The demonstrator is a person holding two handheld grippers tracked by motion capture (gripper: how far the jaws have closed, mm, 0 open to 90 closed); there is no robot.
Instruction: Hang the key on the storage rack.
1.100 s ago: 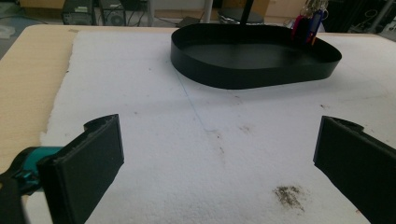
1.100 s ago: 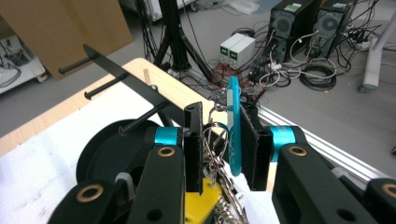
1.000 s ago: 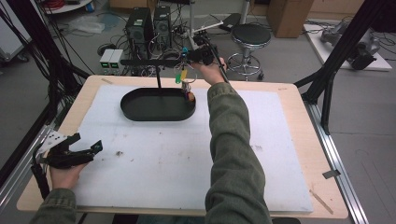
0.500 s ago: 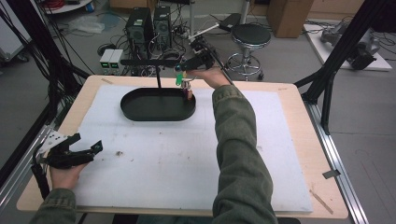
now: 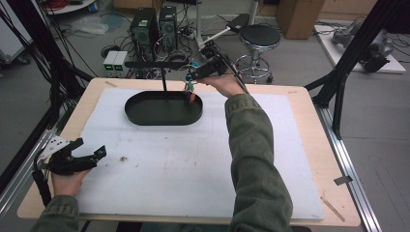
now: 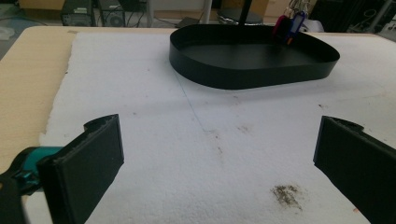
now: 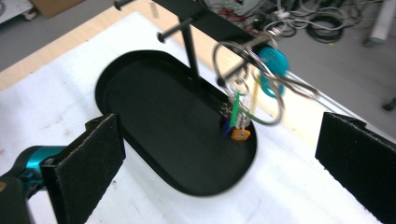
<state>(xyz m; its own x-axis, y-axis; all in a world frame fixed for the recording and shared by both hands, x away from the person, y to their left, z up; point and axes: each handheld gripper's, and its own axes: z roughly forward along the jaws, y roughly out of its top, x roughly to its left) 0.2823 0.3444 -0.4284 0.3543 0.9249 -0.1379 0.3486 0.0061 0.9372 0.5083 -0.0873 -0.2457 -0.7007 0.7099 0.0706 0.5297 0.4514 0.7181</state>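
A bunch of keys with teal, green and orange tags [image 7: 240, 134] hangs on wire rings from the right end of a black T-shaped stand [image 5: 154, 64]. The stand rises from the back of a black oval tray [image 5: 145, 116]. The bunch [image 5: 190, 87] dangles over the tray's right end. My right gripper [image 5: 199, 73] is just right of the bunch at bar height. Its jaws stand wide open [image 7: 224, 158] with the keys beyond them, untouched. My left gripper [image 5: 96, 157] rests open at the table's front left, nothing between its jaws [image 6: 215, 163]. The tray [image 6: 254, 70] and tags [image 6: 289, 25] lie far ahead of it.
A white foam sheet [image 5: 193, 164] covers the wooden table [image 5: 309, 96]. A small dirt speck [image 5: 124, 158] lies near the left gripper. Behind the table stand computer cases [image 5: 154, 24], cables and a stool [image 5: 259, 36]. Black frame posts [image 5: 348, 63] flank the table.
The right gripper has eased slightly lower beside the bar's right end. The key rings look blurred, as if swinging. The left gripper has not moved.
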